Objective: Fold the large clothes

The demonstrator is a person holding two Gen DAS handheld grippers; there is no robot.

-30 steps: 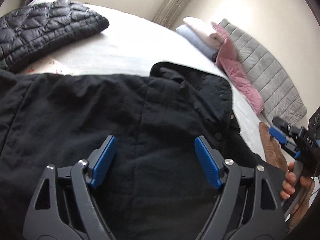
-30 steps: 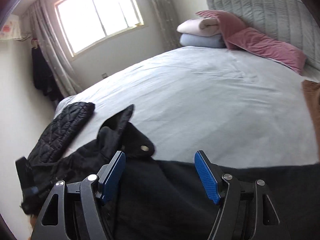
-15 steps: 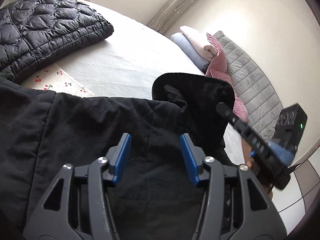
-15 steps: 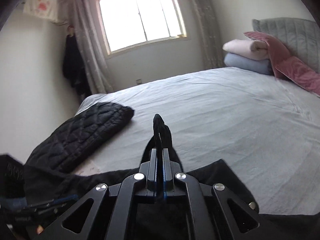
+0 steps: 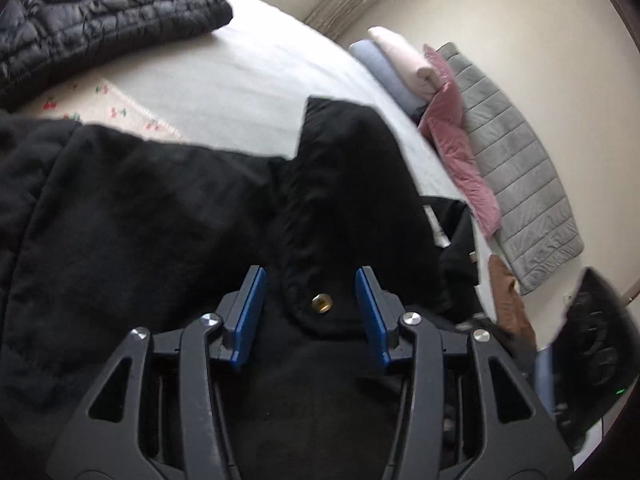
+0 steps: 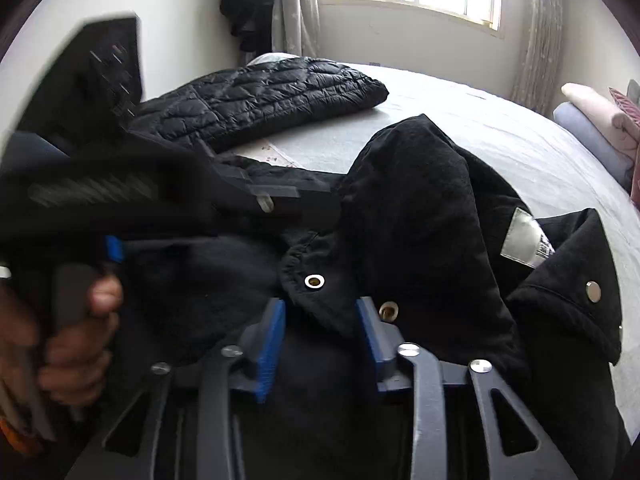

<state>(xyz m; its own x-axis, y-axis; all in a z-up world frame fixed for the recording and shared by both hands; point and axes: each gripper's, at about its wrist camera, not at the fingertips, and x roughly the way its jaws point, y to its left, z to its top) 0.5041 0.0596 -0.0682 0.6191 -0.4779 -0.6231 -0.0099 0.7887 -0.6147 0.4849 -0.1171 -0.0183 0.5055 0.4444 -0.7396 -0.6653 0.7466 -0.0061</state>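
- On the bed [image 6: 460, 128], pale sheet, a black coat [image 5: 140, 220] lies spread across the near side; a quilted black jacket [image 6: 260, 100] sits folded further back, apart.
- Coat's hood or collar flap [image 6: 408, 208] is bunched upright, snap [image 6: 315, 281] at its edge.
- Left gripper [image 5: 316, 312]: jaws half spread, either side of the snap tab, pads not pressing.
- Right gripper [image 6: 320, 336]: jaws just reopened, fabric edge between them, not pinched as far as I can tell.
- Step, likely: tucking hood down before folding. Next needs a firm pinch on the flap, then laying it flat.
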